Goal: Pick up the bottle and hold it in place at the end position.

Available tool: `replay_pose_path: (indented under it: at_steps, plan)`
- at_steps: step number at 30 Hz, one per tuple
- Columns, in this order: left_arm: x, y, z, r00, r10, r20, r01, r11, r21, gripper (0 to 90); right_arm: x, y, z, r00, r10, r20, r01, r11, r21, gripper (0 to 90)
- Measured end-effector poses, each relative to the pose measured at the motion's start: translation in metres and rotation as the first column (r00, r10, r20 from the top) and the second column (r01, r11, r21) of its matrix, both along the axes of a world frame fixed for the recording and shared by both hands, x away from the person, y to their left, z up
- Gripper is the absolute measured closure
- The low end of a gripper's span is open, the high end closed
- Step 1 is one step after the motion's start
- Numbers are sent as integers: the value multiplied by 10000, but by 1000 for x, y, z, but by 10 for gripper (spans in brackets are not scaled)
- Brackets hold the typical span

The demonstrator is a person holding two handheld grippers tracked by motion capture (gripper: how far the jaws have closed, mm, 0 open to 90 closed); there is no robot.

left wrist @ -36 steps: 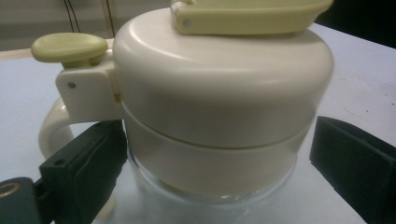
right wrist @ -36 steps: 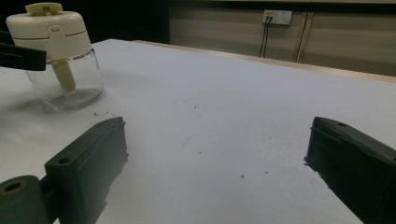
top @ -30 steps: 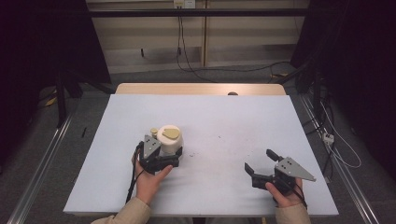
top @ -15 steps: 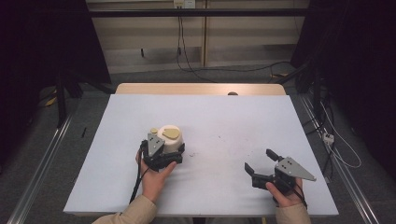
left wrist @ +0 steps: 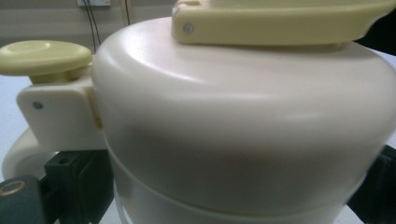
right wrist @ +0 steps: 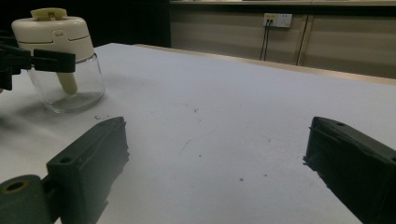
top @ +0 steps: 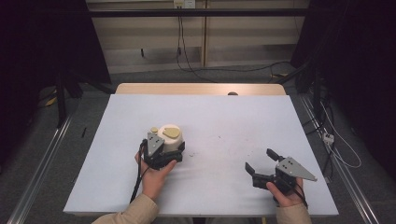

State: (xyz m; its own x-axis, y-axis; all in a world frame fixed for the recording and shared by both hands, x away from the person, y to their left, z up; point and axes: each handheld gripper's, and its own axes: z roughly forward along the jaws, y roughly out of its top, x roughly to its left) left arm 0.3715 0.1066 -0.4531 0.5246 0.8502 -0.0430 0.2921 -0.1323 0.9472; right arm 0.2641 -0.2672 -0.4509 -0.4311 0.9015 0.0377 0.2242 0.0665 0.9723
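Gripping the jar [top: 170, 140] with my left gripper [top: 163, 151], I have its two black jaws set on either side of the cream lid, just below the lid's rounded shoulder. In the left gripper view the lid [left wrist: 243, 121] sits so close that it spreads across nearly everything ahead of me, with one jaw showing dark at the lower left and the other at the far lower right, both pressed against the jar's sides. A pale yellow button [left wrist: 44, 56] stands on a small bracket off to the left of the lid, and a yellow flap [left wrist: 280, 21] lies flat across its top.

The jar stands upright on the white table [top: 224, 116], right in front of my left hand [top: 154, 175]. From the right gripper view I can see the jar [right wrist: 65, 60] far off to the left, its clear glass body resting on the tabletop under the cream lid, with the left gripper's black jaws clamped across it.

My right gripper [top: 262, 164] is well apart from the jar, held low over the table at my right side. Its jaws are spread wide with nothing but bare tabletop between them.
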Motion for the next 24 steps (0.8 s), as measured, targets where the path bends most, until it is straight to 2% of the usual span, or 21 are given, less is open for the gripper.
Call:
replay_pose_path:
  at_steps: [6,18,24]
  plan:
    - [1,2,1,10000,-31,-68,29,9997,-257,53,0,-1,0,10000,11,-25,-11,10000,-6,55]
    - [0,-1,8,9992,-391,-4,390,9984,-402,53,0,-1,0,10000,28,6,-28,10000,28,50]
    - [5,-5,12,9979,-642,-69,638,9969,-459,54,0,0,0,10000,11,31,-11,10000,48,50]
